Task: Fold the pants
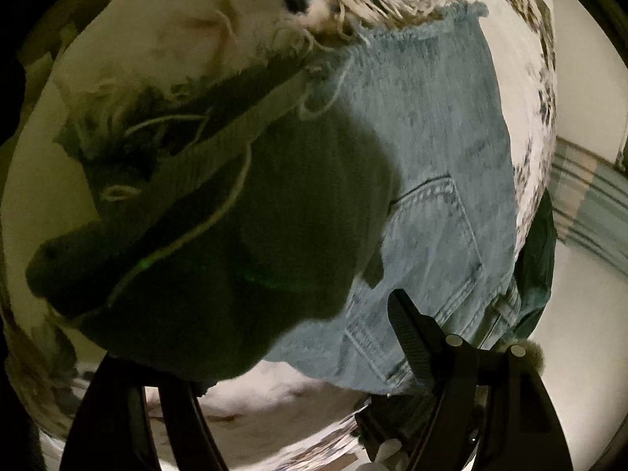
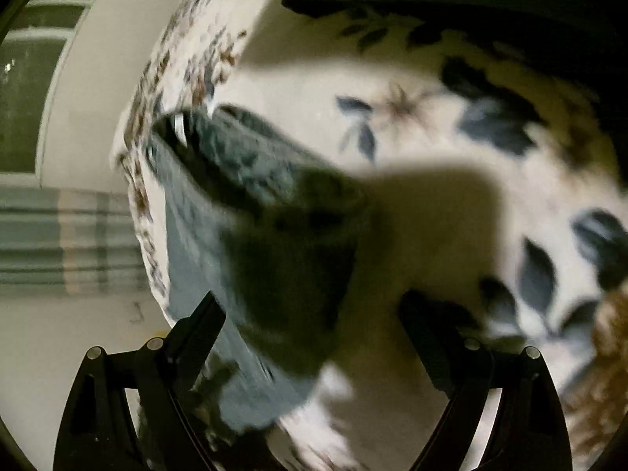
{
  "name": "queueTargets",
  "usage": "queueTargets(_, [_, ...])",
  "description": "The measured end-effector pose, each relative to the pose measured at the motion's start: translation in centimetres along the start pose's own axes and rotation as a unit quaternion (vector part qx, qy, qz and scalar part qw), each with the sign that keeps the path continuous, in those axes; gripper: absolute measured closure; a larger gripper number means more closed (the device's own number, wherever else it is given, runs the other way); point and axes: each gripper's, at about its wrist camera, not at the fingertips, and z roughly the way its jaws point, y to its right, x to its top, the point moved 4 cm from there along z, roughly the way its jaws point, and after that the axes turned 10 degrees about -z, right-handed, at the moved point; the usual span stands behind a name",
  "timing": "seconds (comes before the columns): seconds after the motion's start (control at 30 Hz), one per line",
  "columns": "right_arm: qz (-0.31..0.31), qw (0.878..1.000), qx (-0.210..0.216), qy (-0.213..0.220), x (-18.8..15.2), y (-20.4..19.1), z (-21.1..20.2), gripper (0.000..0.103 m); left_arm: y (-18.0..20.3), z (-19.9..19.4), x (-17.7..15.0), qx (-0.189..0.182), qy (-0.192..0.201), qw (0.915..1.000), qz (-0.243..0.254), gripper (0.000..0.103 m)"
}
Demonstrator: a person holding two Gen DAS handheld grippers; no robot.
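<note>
My left gripper and right gripper both gape, holding nothing. The jeans lie on the bedspread: heavy, stiff denim, so I'd grip the waistband.

Bed with white floral cover; light-blue denim pants lie flat on it, waistband near its edge, frayed hem inward.

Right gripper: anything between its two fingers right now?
Yes. In the right wrist view the open right gripper straddles the denim pants, lying on the floral bedspread.
</note>
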Motion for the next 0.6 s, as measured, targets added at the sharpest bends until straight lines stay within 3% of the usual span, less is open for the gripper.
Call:
queueTargets(0.07, [0.009,1.0,0.011,0.012,0.7,-0.2,0.5,0.011,0.1,0.4,0.2,0.001,0.005,1.0,-0.007,0.03])
queueTargets(0.1, [0.013,1.0,0.015,0.021,1.0,-0.4,0.8,0.019,0.2,0.5,0.3,0.001,0.007,0.9999,-0.011,0.03])
queueTargets(0.13, [0.012,1.0,0.014,0.025,1.2,-0.6,1.0,0.044,0.3,0.5,0.2,0.001,0.01,0.9999,-0.014,0.03])
queueTargets(0.23, [0.021,0.999,-0.002,0.031,1.4,-0.8,1.0,0.061,1.0,0.6,0.1,0.001,0.017,0.9998,-0.004,0.03])
queueTargets(0.27, [0.025,0.999,0.001,0.033,1.3,-0.9,0.8,0.064,1.3,0.5,0.1,-0.001,0.02,0.9998,0.004,0.037])
queueTargets(0.3, [0.028,0.999,0.006,0.035,1.1,-1.1,0.4,0.068,1.8,0.6,0.1,0.004,0.023,0.9997,0.012,0.054])
queueTargets(0.37, [0.036,0.999,0.014,0.036,0.6,-1.2,-0.4,0.073,2.1,0.2,0.5,0.005,0.023,0.999,0.039,0.072])
queueTargets(0.6, [0.066,0.997,0.035,0.026,-2.0,-1.7,-2.6,0.074,4.7,-3.4,0.9,-0.007,0.006,0.9863,0.165,0.075])
